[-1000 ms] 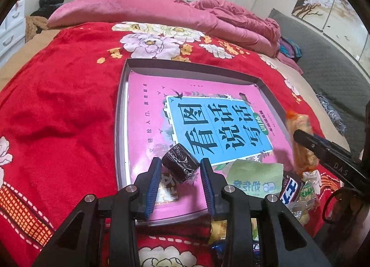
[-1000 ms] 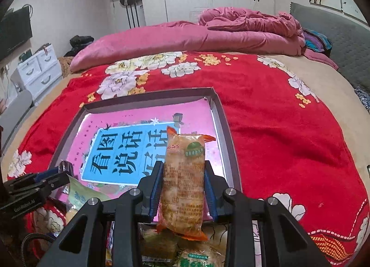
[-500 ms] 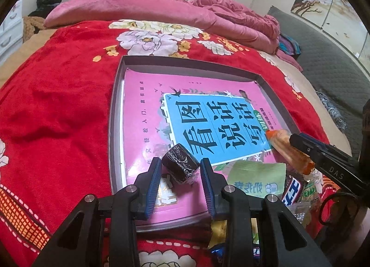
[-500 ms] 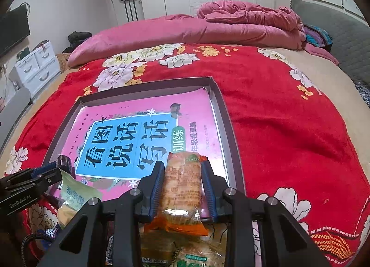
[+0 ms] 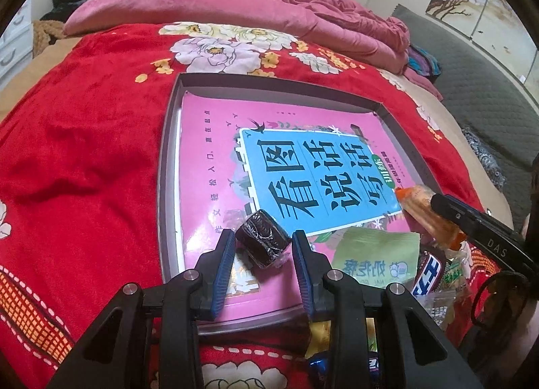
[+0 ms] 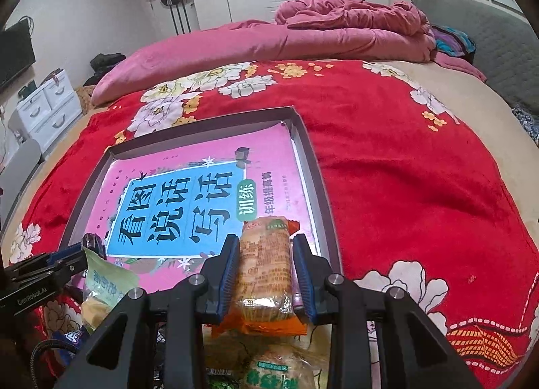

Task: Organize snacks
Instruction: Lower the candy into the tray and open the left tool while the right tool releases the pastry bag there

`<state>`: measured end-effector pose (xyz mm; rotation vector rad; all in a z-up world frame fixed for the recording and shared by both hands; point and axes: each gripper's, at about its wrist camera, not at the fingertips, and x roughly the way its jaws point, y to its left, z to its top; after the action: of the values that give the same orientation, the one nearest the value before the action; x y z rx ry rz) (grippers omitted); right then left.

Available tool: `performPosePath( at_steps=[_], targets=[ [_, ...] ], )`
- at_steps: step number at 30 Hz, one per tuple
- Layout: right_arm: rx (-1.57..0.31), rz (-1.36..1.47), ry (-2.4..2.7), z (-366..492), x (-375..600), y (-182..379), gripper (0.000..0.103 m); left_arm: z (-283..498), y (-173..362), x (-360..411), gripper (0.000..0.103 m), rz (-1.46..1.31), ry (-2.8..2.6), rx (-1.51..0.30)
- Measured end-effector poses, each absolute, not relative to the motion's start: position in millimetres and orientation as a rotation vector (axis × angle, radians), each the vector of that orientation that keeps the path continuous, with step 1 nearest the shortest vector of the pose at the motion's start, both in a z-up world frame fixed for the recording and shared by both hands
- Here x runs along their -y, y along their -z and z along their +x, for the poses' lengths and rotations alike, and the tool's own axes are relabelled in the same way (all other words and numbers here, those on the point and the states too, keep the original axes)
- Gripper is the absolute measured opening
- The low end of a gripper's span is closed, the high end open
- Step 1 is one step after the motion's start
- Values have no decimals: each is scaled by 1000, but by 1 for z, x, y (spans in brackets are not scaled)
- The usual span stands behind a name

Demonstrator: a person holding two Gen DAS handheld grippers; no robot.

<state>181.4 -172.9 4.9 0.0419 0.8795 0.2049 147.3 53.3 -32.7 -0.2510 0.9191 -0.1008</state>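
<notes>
**Both snacks held over the tray's near edge**

We have the left gripper (image 5: 262, 247) clamped on a dark wrapped snack (image 5: 262, 243), low over the tray (image 5: 167, 166) at its near-left corner. Our right gripper (image 6: 266, 257) grips an orange cracker pack (image 6: 266, 271), long axis running along the fingers, over the near-right corner. Each snack's spot lies straight beneath its own gripper, on the pink book (image 5: 209, 153).
</notes>
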Motion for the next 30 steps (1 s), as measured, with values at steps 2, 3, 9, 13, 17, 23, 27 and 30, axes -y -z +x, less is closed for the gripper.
performPosePath(
  at_steps=[2,3,9,13,17,23,27,30],
  targets=[
    [-879,39,-202,181,173,-5,34,147,31,-54,36,-250,101,-912],
    [-877,38,-197,181,174,-4,34,146,30,-54,37,-251,102,-906],
    [-879,57,-198,183,176,-3,34,142,26,-54,41,-245,107,-897],
    [-887,76,-213,186,175,-1,34,140,23,-56,47,-249,107,-884],
    [-893,66,-217,188,171,0,34,139,20,-59,49,-258,106,-878],
    [-899,51,-223,194,162,2,34,136,17,-61,50,-259,101,-873],
    [-904,40,-224,201,157,3,34,136,16,-63,50,-264,96,-872],
    [-907,48,-224,203,156,4,34,135,14,-63,56,-265,105,-865]
  ],
)
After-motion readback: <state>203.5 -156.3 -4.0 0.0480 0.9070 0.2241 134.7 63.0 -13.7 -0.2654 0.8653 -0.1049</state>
